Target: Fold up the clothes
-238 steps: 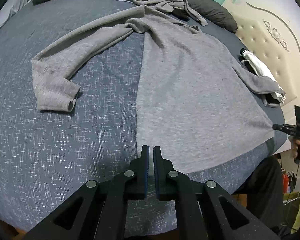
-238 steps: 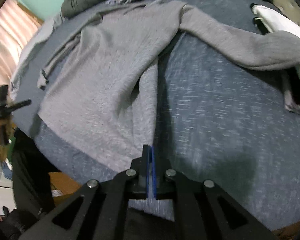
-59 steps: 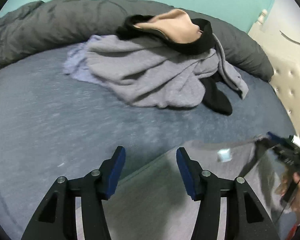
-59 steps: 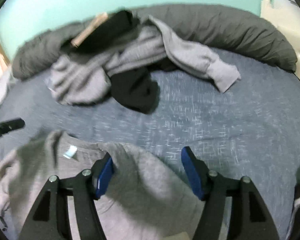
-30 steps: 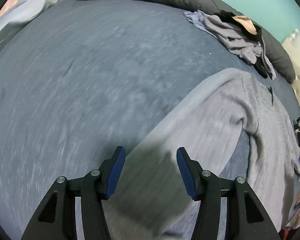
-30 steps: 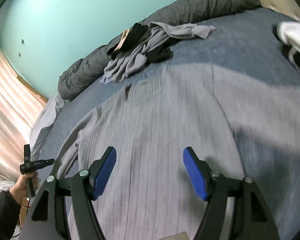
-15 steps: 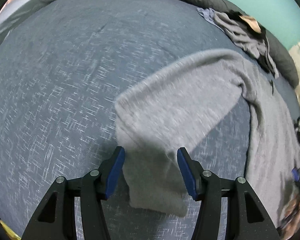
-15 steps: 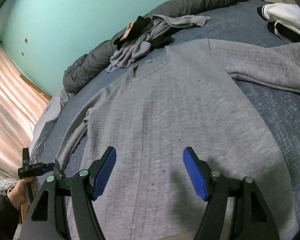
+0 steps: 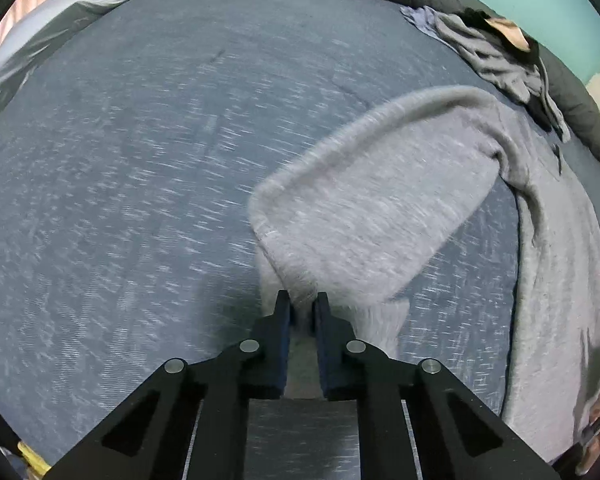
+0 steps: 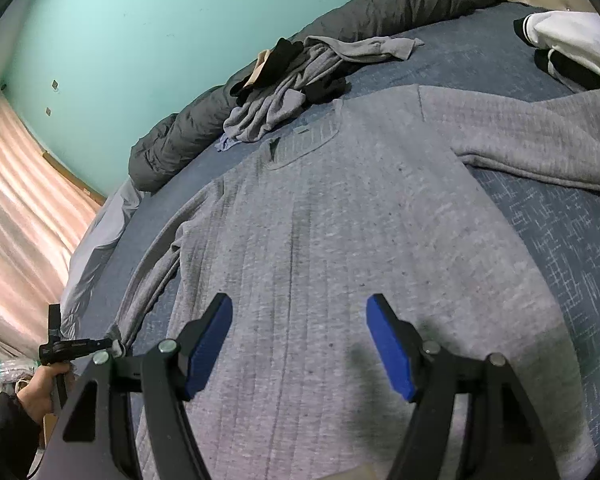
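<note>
Left wrist view: left gripper [image 9: 300, 312] just closed on the cuff [image 9: 296, 280] of the grey sweater's sleeve [image 9: 376, 196], fabric pinched between the pads. Sweater [image 10: 340, 248] spread flat on the blue bed [image 9: 120, 160] — sleeve-fold step apparently in hand. Right gripper [image 10: 300, 344] open over the sweater's body, holding nothing. Next, probably: carry the cuff across onto the body — lay it flat without bunching.

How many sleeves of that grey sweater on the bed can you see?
2. One sleeve lies on the blue bedspread, its cuff pinched in the left gripper. The other sleeve stretches towards the white garment.
</note>
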The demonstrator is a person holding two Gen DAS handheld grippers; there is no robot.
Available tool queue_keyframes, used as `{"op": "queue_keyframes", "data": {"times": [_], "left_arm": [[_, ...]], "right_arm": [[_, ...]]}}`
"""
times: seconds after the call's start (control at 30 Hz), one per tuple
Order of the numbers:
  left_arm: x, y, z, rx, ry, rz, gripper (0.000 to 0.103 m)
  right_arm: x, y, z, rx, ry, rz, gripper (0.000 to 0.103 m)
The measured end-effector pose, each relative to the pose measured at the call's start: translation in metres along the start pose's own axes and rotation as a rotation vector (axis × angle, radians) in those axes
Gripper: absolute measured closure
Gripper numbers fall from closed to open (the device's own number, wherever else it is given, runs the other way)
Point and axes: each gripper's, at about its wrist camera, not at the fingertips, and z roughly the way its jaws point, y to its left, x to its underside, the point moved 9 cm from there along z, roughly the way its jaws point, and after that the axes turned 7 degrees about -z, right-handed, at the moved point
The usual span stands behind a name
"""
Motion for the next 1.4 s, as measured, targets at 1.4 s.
{"op": "queue_keyframes", "data": {"times": [1.4], "left_arm": [[0.016, -0.078, -0.02, 0.077, -0.096, 0.117, 0.059]], "right_arm": [[-0.154, -0.272, -0.243, 0.624, 0.042, -0.025, 0.027]]}}
